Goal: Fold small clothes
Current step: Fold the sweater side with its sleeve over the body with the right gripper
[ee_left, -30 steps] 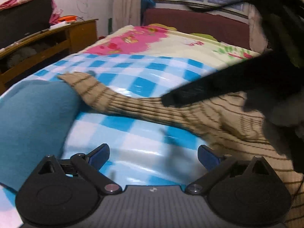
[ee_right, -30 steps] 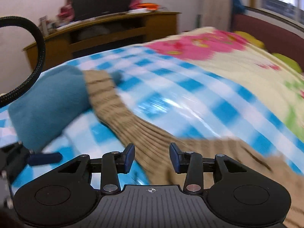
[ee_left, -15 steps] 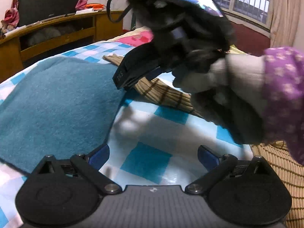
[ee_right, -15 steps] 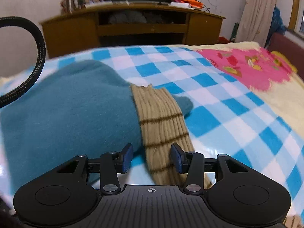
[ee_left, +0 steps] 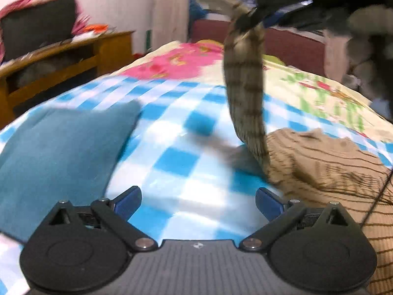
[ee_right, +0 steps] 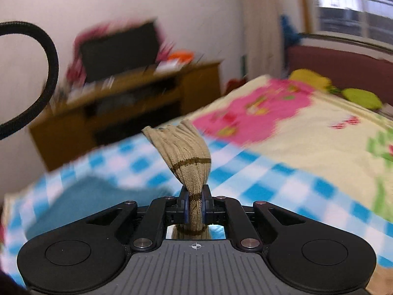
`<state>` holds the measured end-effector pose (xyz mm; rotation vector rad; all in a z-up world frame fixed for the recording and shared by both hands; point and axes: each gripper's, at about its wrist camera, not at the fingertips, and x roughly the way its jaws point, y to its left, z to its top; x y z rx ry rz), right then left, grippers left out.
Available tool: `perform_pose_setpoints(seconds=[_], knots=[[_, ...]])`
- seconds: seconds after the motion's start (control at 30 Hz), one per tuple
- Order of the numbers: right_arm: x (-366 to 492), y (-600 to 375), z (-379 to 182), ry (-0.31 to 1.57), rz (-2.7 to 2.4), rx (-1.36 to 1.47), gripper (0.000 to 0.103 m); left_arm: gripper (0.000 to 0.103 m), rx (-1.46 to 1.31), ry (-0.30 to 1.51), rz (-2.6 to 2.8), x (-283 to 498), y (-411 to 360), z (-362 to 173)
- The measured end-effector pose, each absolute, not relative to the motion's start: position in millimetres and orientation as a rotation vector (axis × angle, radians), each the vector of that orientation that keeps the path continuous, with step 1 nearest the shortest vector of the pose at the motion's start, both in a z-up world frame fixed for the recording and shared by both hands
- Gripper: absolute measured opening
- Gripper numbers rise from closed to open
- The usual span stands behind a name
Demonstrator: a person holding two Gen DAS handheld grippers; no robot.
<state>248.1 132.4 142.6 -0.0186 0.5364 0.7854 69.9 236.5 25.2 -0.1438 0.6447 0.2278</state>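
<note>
Sweater sleeve (ee_left: 245, 98) hangs near-vertical, cuff up in right gripper (ee_right: 195, 206).

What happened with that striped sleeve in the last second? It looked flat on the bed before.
The right gripper closed its jaws on the sleeve and lifted its end off the bed; it now hangs up from the sweater. The left gripper stayed open and empty, and the blue cloth still lies on the checked sheet.
</note>
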Motion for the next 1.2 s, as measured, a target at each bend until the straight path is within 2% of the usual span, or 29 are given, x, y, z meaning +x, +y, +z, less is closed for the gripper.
perform_pose_setpoints(seconds=[0.13, 0.27, 0.43, 0.57, 0.67, 0.73, 0.8, 0.87, 0.97, 1.2], knots=[[240, 39, 171, 0.476, 0.724, 0.142, 0.007, 0.103, -0.066, 0.627, 0.166, 84, 199, 38], [229, -46, 167, 0.462, 0.625, 0.244, 0.008, 0.103, -0.003, 0.617, 0.109, 101, 158, 45], [222, -140, 118, 0.506, 0.457, 0.345, 0.008, 0.103, 0.085, 0.637, 0.028, 131, 107, 37], [235, -193, 42, 0.647, 0.324, 0.447, 0.009, 0.103, 0.141, 0.689, 0.016, 154, 81, 16], [236, -214, -5, 0.762, 0.284, 0.525, 0.014, 0.103, 0.164, 0.733, 0.009, 161, 73, 5], [232, -222, -19, 0.766, 0.271, 0.563, 0.017, 0.103, 0.186, 0.740, 0.011, 160, 70, 2], [232, -226, -24, 0.758, 0.282, 0.591, 0.018, 0.103, 0.203, 0.742, 0.018, 159, 68, 0], [234, -230, -22, 0.747, 0.269, 0.607, 0.027, 0.103, 0.202, 0.730, 0.027, 159, 70, 2], [231, -240, -15, 0.719, 0.256, 0.658, 0.033, 0.103, 0.177, 0.698, 0.039, 162, 76, 9], [234, -242, -27, 0.775, 0.188, 0.670, 0.034, 0.103, 0.126, 0.712, 0.053, 179, 86, 6]])
